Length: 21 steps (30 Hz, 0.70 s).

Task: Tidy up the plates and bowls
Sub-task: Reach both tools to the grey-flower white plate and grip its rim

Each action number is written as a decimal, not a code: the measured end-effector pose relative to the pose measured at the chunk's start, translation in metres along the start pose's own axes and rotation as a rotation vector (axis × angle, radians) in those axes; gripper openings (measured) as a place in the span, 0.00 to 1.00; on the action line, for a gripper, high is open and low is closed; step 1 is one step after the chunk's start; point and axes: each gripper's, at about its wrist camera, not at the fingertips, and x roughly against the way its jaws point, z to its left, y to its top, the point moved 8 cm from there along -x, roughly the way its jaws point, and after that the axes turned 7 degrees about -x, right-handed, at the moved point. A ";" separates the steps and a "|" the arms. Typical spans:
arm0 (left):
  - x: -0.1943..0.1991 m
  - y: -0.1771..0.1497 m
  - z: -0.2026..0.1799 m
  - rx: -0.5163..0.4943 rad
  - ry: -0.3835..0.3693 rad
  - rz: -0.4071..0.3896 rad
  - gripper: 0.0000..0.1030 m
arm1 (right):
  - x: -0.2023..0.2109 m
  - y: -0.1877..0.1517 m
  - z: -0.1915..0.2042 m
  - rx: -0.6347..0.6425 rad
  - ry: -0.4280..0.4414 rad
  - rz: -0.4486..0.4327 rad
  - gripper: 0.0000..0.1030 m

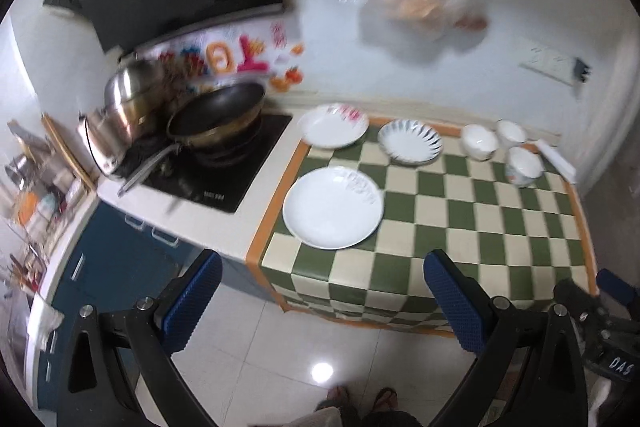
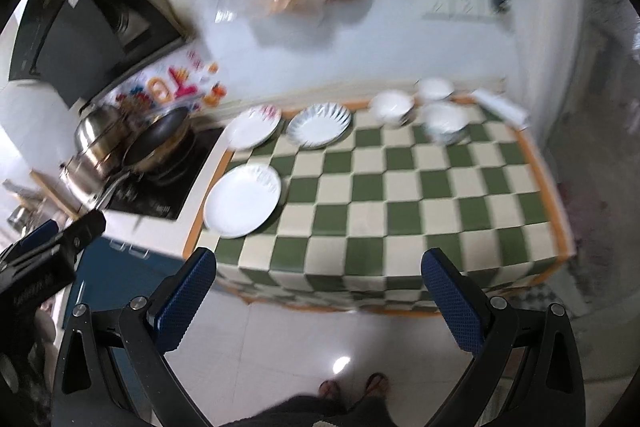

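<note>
Both grippers, left gripper [image 1: 322,291] and right gripper [image 2: 318,289], hang over pale floor tiles [image 1: 280,347], blue-padded jaws spread wide, holding nothing. On the green-and-cream checked tablecloth [image 1: 460,227]: large plain white plate [image 1: 333,207] near the left edge; pink-flowered white plate [image 1: 335,125] and fluted white plate with dark streaks [image 1: 410,141] behind it; three white bowls [image 1: 480,142] clustered at the back right. Black frying pan [image 1: 218,115] sits on the hob, left.

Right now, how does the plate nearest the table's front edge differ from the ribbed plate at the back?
The front plate looks larger and lies alone near the front-left edge; the ribbed plate sits at the back, between another plate and the bowls. The front plate has a smooth rim; the ribbed plate has a fluted rim with dark streaks. Both are white, empty, and lie flat on the checkered cloth.
</note>
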 end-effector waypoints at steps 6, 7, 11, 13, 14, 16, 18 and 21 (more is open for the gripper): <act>-0.102 0.002 0.025 0.003 0.003 0.144 1.00 | -0.120 0.002 0.025 0.018 0.042 0.129 1.00; -0.122 0.005 0.030 0.002 -0.006 0.166 1.00 | -0.138 0.004 0.029 0.019 0.047 0.151 1.00; -0.205 0.018 0.044 -0.024 -0.091 0.252 1.00 | -0.231 0.016 0.054 -0.021 0.063 0.245 1.00; -0.238 0.021 0.052 -0.040 -0.100 0.288 1.00 | -0.265 0.019 0.062 -0.058 0.084 0.288 1.00; -0.258 0.025 0.055 -0.047 -0.118 0.306 1.00 | -0.284 0.023 0.065 -0.080 0.088 0.305 0.99; -0.297 0.029 0.062 -0.071 -0.153 0.347 0.98 | -0.322 0.030 0.071 -0.118 0.091 0.334 0.98; -0.328 0.031 0.068 -0.091 -0.187 0.378 0.93 | -0.361 0.036 0.076 -0.150 0.086 0.364 0.95; -0.368 0.031 0.070 -0.123 -0.236 0.427 0.84 | -0.407 0.040 0.082 -0.190 0.089 0.422 0.88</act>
